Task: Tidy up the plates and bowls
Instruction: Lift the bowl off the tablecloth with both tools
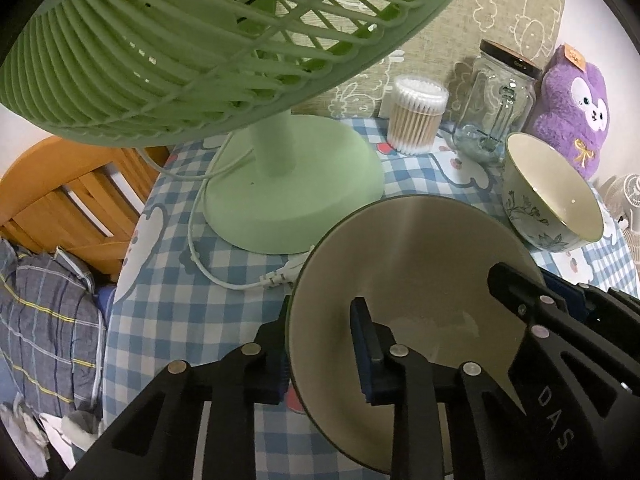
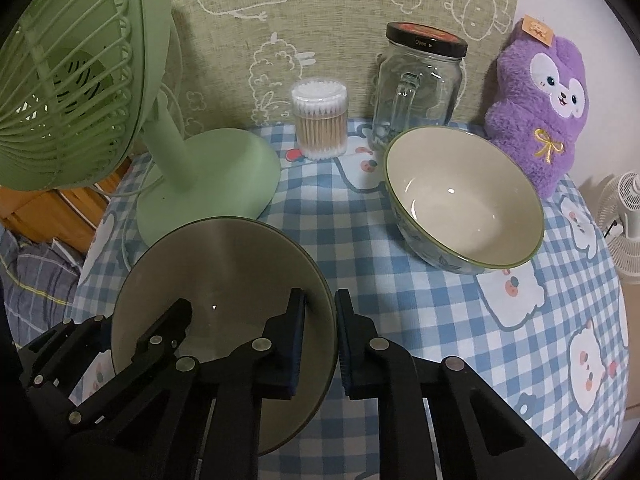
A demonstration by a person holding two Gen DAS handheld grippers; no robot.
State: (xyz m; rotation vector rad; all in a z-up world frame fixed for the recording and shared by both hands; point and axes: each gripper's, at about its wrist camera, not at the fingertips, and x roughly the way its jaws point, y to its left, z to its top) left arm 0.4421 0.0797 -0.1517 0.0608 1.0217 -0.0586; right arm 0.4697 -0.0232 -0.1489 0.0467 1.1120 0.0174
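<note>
A pale grey-green plate point(image 1: 400, 260) point(image 2: 224, 272) sits on the blue checked tablecloth point(image 2: 440, 320), with its far edge tipped up. My left gripper point(image 1: 320, 344) is shut on the plate's left rim, one finger outside and one inside. My right gripper point(image 2: 320, 340) is shut on the opposite rim in the same way. Each gripper shows in the other's view: the right gripper point(image 1: 536, 284) at the plate's right side, the left gripper point(image 2: 132, 320) at its left. A cream bowl point(image 1: 552, 196) point(image 2: 460, 200) with a floral outside and green rim stands upright behind and to the right, apart from the plate.
A green desk fan point(image 1: 292, 184) point(image 2: 208, 176) stands just behind the plate, its cord point(image 1: 224, 276) trailing beside it. A tub of cotton swabs point(image 2: 320, 120), a lidded glass jar point(image 2: 420, 88) and a purple plush toy point(image 2: 536, 112) line the back. A wooden chair point(image 1: 72, 208) is left of the table.
</note>
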